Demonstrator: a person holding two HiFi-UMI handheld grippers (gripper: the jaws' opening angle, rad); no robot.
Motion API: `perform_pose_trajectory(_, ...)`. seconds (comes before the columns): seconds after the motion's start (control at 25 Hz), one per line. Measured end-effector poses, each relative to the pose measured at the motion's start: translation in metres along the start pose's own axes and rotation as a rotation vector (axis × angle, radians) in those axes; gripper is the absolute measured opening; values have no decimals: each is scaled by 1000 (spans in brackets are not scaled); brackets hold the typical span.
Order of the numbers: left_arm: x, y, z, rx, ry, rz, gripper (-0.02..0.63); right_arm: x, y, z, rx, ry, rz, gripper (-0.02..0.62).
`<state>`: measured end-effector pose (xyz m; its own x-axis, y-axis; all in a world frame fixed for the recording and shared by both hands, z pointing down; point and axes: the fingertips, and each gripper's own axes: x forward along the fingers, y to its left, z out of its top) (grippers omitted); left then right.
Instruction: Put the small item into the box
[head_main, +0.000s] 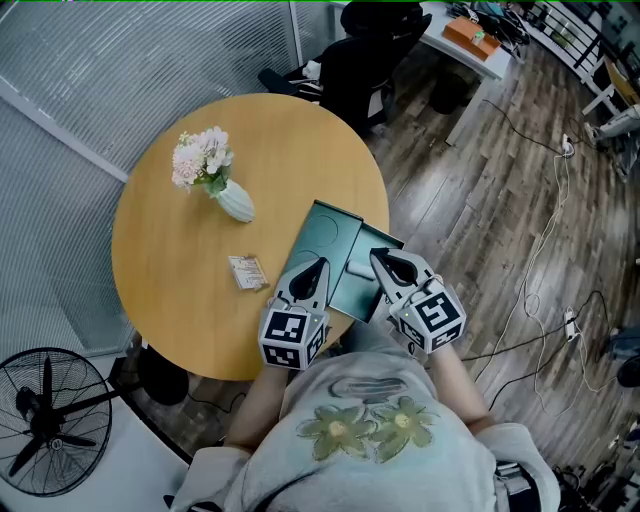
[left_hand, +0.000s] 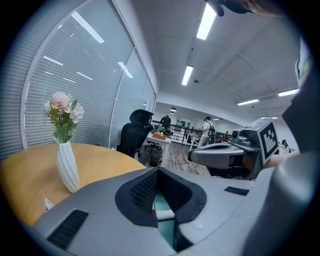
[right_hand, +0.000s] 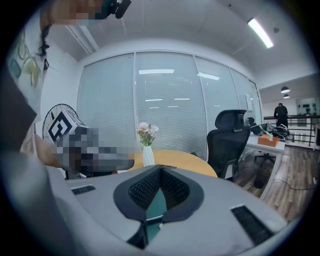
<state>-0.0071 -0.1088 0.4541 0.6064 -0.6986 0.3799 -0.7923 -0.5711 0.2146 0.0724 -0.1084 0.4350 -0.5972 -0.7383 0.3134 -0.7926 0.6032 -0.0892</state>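
A small pale packet (head_main: 246, 272) lies flat on the round wooden table (head_main: 170, 260), left of an open teal box (head_main: 340, 232) near the table's right front edge. My left gripper (head_main: 317, 266) hovers over the box's near left side, empty, with its jaws shut. My right gripper (head_main: 381, 259) is over the near right side, jaws also shut and empty. In the left gripper view the left gripper (left_hand: 158, 171) has its tips together, with teal showing below them. In the right gripper view the right gripper (right_hand: 161, 169) looks the same.
A white vase of pink flowers (head_main: 235, 202) stands on the table behind the packet. A black office chair (head_main: 365, 60) sits beyond the far edge. A floor fan (head_main: 45, 420) stands at lower left. Cables (head_main: 545, 240) run across the wooden floor on the right.
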Motion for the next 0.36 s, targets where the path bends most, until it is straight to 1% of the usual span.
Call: perform_pose_trajectory(0.36,-1,-1,-4,-3,7,-2,2,-1,1,-5,1,11,-2,3)
